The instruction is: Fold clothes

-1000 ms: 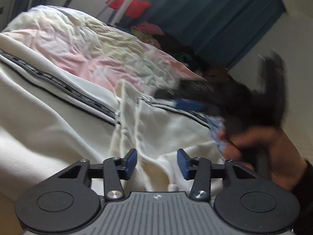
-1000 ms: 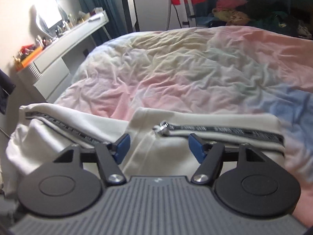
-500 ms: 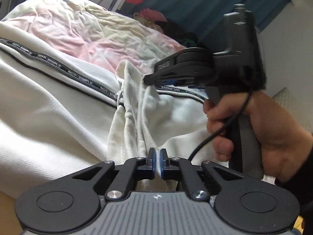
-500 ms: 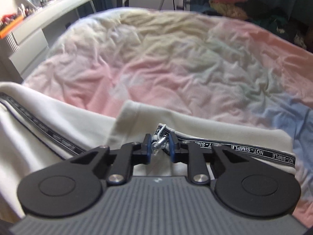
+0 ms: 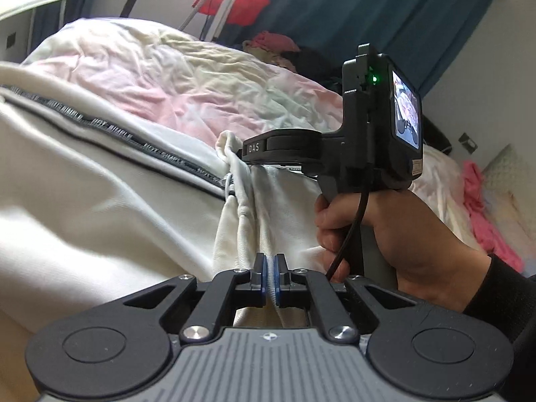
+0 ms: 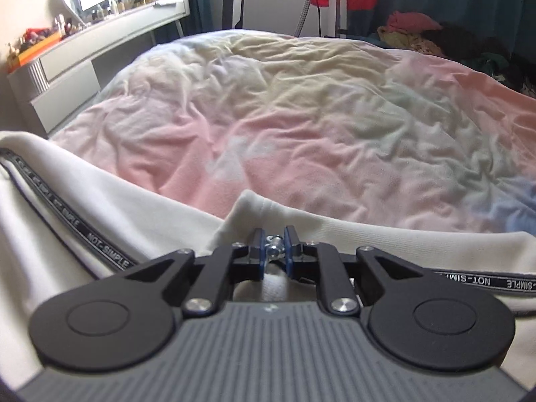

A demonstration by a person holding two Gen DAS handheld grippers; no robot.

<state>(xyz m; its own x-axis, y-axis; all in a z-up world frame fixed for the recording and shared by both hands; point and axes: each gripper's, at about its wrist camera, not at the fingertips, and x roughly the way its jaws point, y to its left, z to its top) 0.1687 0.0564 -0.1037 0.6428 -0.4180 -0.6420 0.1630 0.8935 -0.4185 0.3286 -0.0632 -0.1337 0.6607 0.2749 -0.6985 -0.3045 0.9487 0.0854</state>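
A cream zip jacket (image 5: 100,207) with black lettered tape along its zipper lies on the bed, also in the right wrist view (image 6: 117,201). My left gripper (image 5: 270,276) is shut on a bunched fold of the jacket's edge. My right gripper (image 6: 275,249) is shut on the jacket at its metal zipper pull (image 6: 274,249). In the left wrist view the right gripper (image 5: 284,149) shows from the side, held in a hand, pinching the jacket's far corner.
The bed carries a wrinkled pastel pink, yellow and blue sheet (image 6: 318,117). A white dresser (image 6: 93,57) with bottles stands at the left. Piled clothes (image 6: 412,30) and a red item lie beyond the bed. A pink cloth (image 5: 482,207) lies at the right.
Both grippers went from open to shut on the jacket. The right gripper moved in to the zipper end, and both now hold the fabric slightly raised.
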